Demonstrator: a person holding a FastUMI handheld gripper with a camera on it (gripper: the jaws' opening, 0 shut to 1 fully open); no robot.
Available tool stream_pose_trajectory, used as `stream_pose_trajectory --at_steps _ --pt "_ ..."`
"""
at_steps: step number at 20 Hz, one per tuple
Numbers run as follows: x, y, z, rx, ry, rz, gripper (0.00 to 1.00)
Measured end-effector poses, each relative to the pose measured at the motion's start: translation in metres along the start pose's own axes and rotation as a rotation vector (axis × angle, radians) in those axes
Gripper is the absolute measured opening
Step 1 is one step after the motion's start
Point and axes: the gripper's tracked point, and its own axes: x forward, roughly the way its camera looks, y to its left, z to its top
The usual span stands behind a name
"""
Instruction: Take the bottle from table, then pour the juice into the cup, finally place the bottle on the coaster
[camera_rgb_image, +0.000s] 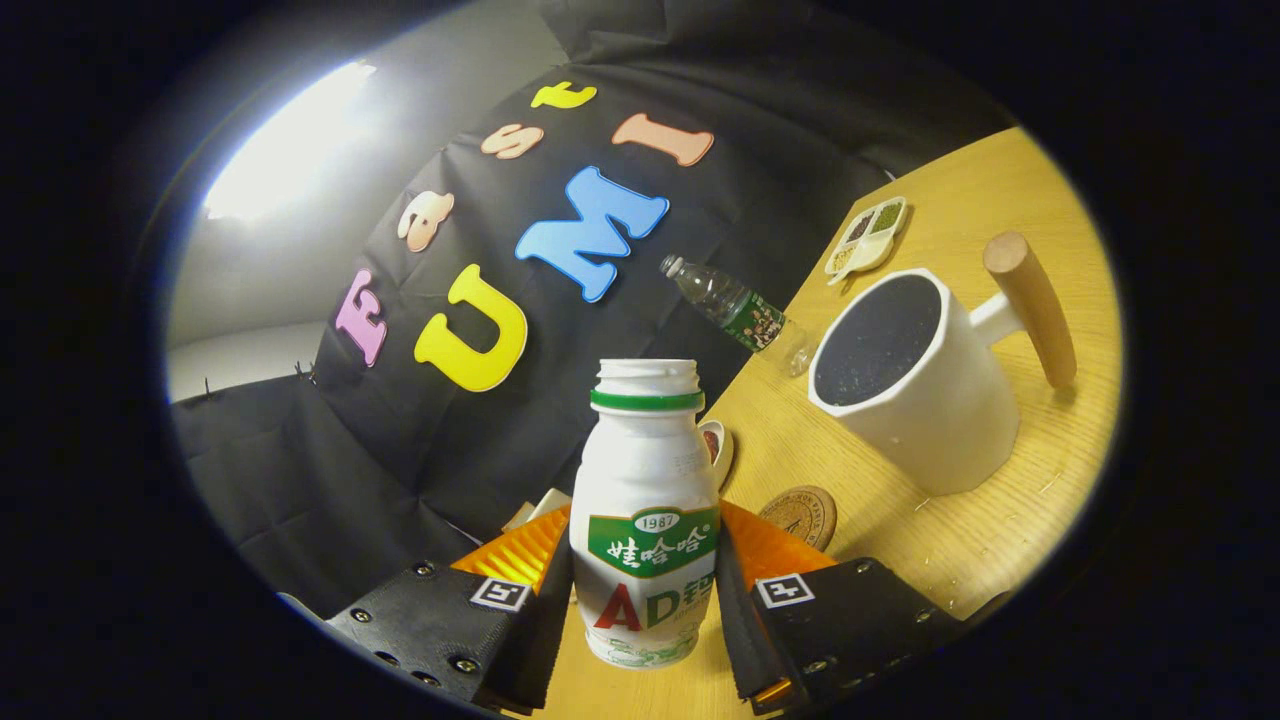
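Note:
A small white bottle (645, 515) with a green neck ring and green label stands between my fingers, its mouth open and uncapped. My gripper (645, 580) is shut on the bottle, one finger pressing each side of its body. The whole view is tilted. A white cup (925, 385) with a dark inside and a wooden handle (1030, 305) sits on the wooden table (1000, 540), beyond and right of the bottle. A round cork coaster (800, 513) lies just behind my right finger, between the bottle and the cup.
A clear plastic water bottle (735, 308) with a green label stands by the black cloth wall past the cup. A small divided dish (868, 236) with seasonings rests farther back on the table. A little round dish (716, 447) peeks out behind the held bottle.

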Motion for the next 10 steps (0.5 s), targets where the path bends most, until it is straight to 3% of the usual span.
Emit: stream_pose_trajectory --at_steps 10 --pt "0.000 0.004 0.015 0.247 -0.052 0.057 0.67"
